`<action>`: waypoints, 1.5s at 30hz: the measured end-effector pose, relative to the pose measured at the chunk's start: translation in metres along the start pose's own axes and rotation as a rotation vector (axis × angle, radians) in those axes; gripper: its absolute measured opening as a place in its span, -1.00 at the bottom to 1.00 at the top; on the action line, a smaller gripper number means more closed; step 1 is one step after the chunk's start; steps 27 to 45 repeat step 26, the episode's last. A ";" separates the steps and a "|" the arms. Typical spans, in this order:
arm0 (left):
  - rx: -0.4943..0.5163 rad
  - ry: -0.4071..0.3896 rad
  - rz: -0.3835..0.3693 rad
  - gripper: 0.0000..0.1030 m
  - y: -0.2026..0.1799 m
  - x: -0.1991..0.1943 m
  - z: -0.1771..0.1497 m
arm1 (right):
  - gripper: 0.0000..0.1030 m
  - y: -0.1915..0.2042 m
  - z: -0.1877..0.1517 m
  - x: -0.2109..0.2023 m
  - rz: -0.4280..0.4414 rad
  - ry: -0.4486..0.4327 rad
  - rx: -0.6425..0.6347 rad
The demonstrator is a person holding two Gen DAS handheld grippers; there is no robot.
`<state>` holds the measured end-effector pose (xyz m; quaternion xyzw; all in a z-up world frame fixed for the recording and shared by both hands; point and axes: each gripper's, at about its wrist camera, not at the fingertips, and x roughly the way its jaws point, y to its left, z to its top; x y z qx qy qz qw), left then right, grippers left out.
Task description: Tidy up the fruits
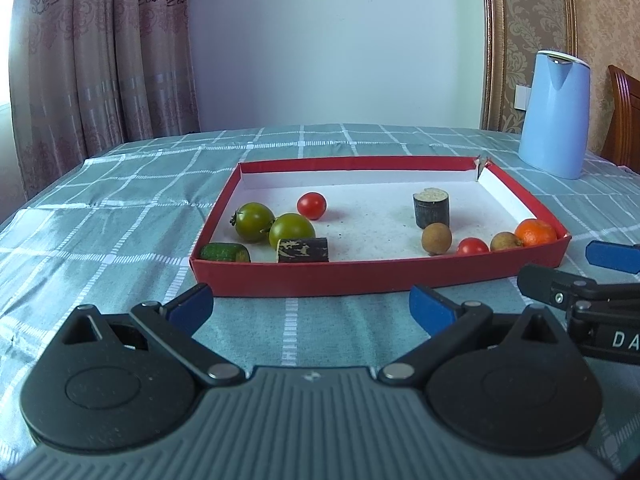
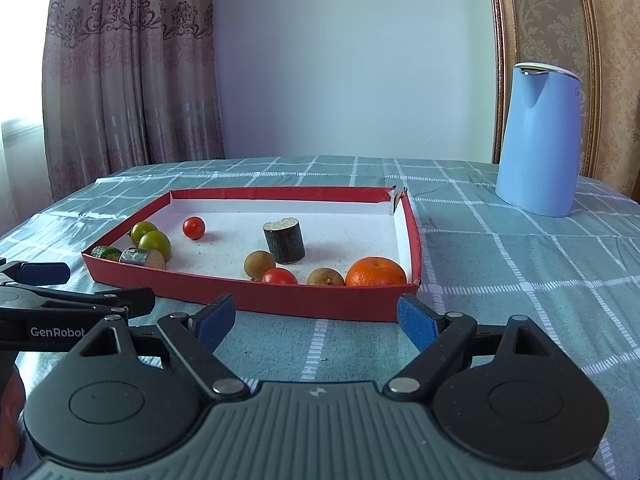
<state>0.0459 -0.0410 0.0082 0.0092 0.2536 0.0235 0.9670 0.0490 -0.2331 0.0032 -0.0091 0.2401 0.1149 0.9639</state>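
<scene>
A shallow red tray [image 1: 340,274] [image 2: 320,300] with a white floor lies on the checked tablecloth. It holds two green tomatoes [image 1: 254,221] [image 2: 155,243], two red cherry tomatoes [image 1: 311,205] [image 2: 279,276], two brown longans [image 1: 436,238] [image 2: 259,264], an orange mandarin [image 1: 536,232] [image 2: 375,271], an upright dark cucumber chunk [image 1: 431,209] [image 2: 285,242], a lying dark chunk [image 1: 303,249] and a green piece [image 1: 224,252]. My left gripper [image 1: 310,312] stands open in front of the tray's near wall, nothing between its fingers. My right gripper [image 2: 316,326] is likewise open and empty, facing the tray's near right corner.
A light blue kettle [image 1: 554,114] [image 2: 538,140] stands at the back right of the table. A wooden chair back [image 1: 624,116] shows beyond it. Curtains hang at the left and a pale wall behind. Bare tablecloth [image 2: 520,280] stretches right of the tray.
</scene>
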 end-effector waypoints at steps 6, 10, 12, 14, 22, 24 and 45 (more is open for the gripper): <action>-0.010 0.002 0.012 1.00 0.002 0.000 0.000 | 0.72 0.000 0.000 0.000 0.001 0.001 -0.001; -0.005 -0.001 0.011 1.00 0.001 0.000 0.000 | 0.72 0.000 0.000 0.001 0.002 0.003 -0.001; -0.011 0.003 0.001 1.00 0.002 0.001 0.000 | 0.72 0.000 0.000 0.001 0.002 0.004 -0.002; -0.019 0.014 0.001 1.00 0.003 0.003 0.000 | 0.72 0.000 0.000 0.001 0.002 0.003 -0.001; -0.046 0.006 -0.033 1.00 0.009 0.003 0.000 | 0.72 0.000 0.000 0.001 0.002 0.004 -0.002; -0.072 -0.008 -0.035 1.00 0.013 0.002 0.000 | 0.72 0.001 0.000 0.001 0.004 0.003 -0.003; -0.091 0.000 -0.032 1.00 0.016 0.003 0.000 | 0.72 0.001 -0.001 0.001 0.003 0.002 -0.004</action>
